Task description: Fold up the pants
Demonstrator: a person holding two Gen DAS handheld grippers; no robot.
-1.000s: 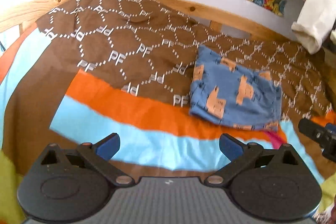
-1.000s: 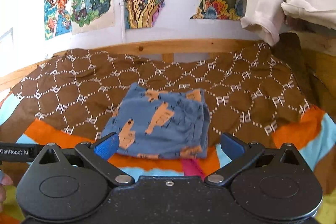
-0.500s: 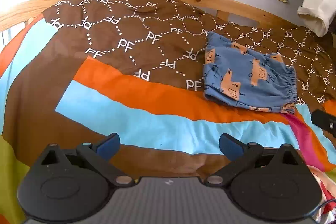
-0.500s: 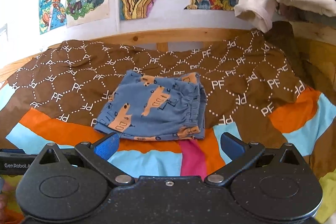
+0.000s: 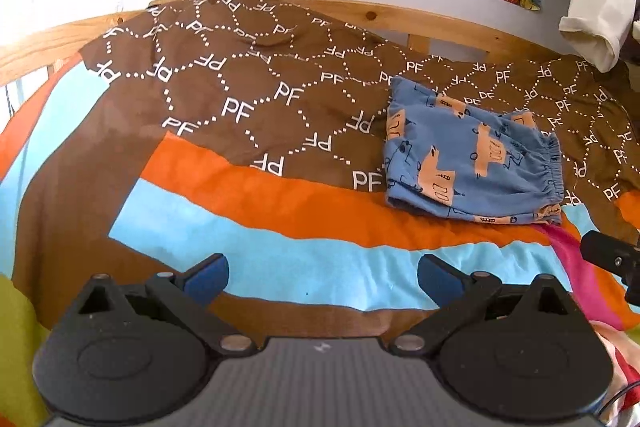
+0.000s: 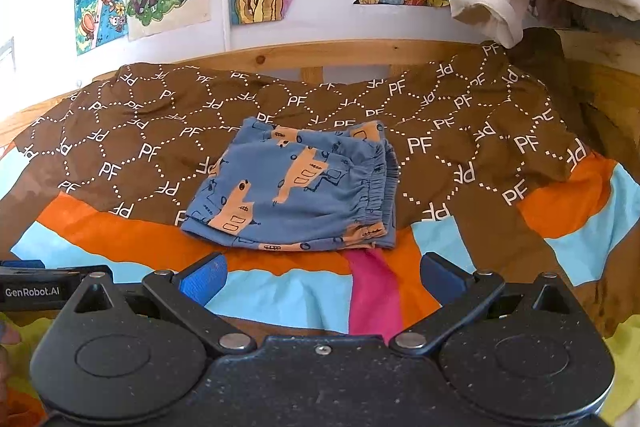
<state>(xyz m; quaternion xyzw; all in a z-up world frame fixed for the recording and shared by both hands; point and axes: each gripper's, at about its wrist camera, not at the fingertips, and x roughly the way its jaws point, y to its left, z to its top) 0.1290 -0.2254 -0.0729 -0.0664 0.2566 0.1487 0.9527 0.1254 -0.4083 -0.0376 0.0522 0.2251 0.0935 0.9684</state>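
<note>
Left tool (image 5: 323,277): black plastic body, ribbed grey centre plate, two round hubs, silver pivot rivets, blue finger pads (image 5: 206,277). Right tool (image 6: 323,277): same build, speckled black plate, one centre screw (image 6: 323,349). White "GenRobot.AI" label on the neighbouring unit.

Pants (image 6: 298,187) on bedspread (image 6: 460,147) (folded)

Both wrist views look forward from the near edge of the bed (image 5: 280,223) toward the far wall. Left view sits further left; both share the folded pants (image 6: 296,195).
</note>
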